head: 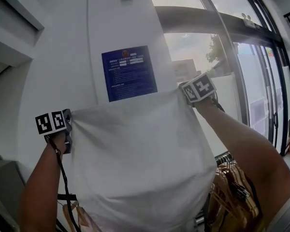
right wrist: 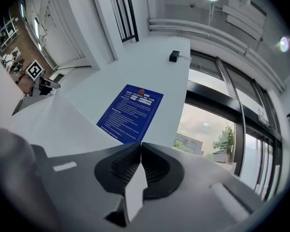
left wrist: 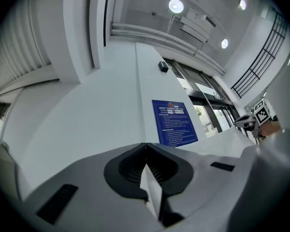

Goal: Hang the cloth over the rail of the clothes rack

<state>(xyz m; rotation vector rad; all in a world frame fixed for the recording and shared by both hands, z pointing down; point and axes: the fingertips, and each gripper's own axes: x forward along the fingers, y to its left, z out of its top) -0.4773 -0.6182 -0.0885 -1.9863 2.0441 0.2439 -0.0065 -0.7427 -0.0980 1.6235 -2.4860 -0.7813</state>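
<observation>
Closest to the head camera are the person's two forearms, the right forearm (head: 246, 153) reaching up from the lower corner and the left forearm (head: 41, 187) on the other side. Each one carries a tool. The left tool (left wrist: 146, 170) is clenched on one upper corner of the white cloth (head: 140, 163); its own view shows a thin white fold pinched between the closed jaws. The right tool (right wrist: 140, 173) grips the other upper corner in the same way. The tools are held well apart and high, so the top edge is stretched almost straight and the rest hangs down flat like a sheet. I think this is done so that the cloth can go over a bar without bunching. Behind the cloth stands a white pillar (head: 63, 57) with a blue notice (head: 129, 73), and glass doors (head: 251, 81) are to the right. The rail (head: 224, 157) of the clothes rack, with wooden hangers (head: 232, 187) on it, is below and to the right. The cloth is not yet over it.
</observation>
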